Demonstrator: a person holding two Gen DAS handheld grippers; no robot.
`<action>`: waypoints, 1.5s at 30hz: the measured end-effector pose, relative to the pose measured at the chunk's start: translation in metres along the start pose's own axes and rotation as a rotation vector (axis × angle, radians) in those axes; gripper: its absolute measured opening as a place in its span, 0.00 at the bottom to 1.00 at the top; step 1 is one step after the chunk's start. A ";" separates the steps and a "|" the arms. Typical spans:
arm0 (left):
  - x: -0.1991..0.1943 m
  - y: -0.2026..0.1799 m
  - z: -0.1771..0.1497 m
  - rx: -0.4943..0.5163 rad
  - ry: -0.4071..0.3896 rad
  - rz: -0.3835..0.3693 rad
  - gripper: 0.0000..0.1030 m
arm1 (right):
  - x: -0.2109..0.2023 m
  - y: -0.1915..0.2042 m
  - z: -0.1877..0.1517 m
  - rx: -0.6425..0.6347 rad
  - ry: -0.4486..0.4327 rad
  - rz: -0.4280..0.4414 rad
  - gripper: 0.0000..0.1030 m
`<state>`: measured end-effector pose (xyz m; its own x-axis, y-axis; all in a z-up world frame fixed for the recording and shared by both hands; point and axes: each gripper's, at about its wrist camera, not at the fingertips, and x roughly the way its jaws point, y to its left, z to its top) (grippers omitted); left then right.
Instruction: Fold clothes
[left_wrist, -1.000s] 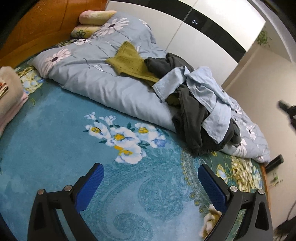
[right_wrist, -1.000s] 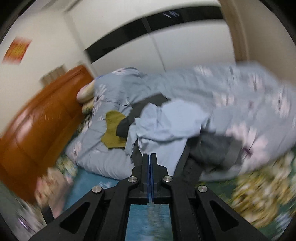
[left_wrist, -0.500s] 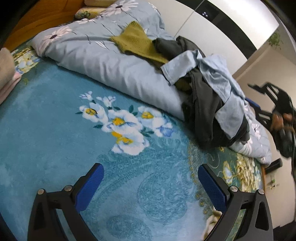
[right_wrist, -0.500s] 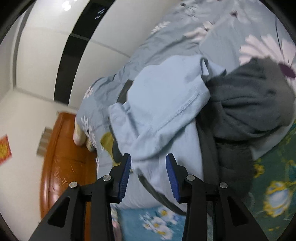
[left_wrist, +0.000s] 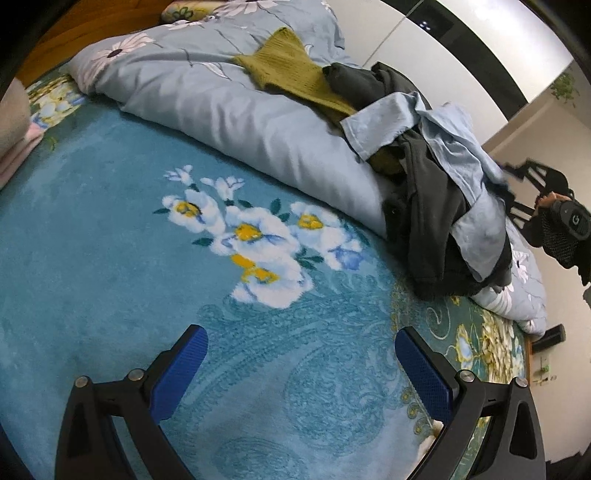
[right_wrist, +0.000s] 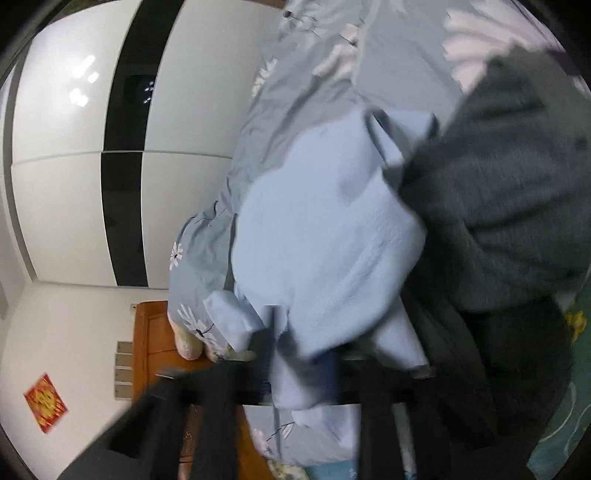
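My left claw (left_wrist: 301, 369) is spread wide and grasps nothing, hanging at the bottom of the frame over the teal floral bedspread (left_wrist: 110, 288). The clothes pile sits right of centre on the rolled grey quilt (left_wrist: 229, 110): a light blue shirt (left_wrist: 454, 147) over dark grey garments (left_wrist: 432, 229), with an olive sweater (left_wrist: 291, 70) above and to their left. In the right wrist view my right claw (right_wrist: 299, 373) is smeared by motion; the light blue shirt (right_wrist: 325, 251) drapes between its fingers, but I cannot tell whether it is clenched.
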<state>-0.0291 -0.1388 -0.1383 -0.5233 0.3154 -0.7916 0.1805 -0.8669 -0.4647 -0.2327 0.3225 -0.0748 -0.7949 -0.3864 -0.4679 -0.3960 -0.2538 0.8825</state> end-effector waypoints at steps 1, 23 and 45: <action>0.000 0.001 0.000 -0.008 0.000 -0.002 1.00 | -0.003 0.007 0.002 -0.022 -0.005 0.018 0.07; -0.044 0.009 -0.011 -0.074 -0.086 -0.080 1.00 | -0.320 0.249 -0.055 -0.622 -0.086 0.639 0.05; -0.094 0.019 -0.016 -0.109 -0.157 -0.126 1.00 | -0.293 0.134 -0.188 -0.798 0.162 0.197 0.06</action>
<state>0.0363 -0.1791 -0.0794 -0.6693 0.3473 -0.6569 0.1899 -0.7747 -0.6031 0.0334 0.2350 0.1709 -0.7156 -0.5965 -0.3633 0.2364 -0.6963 0.6777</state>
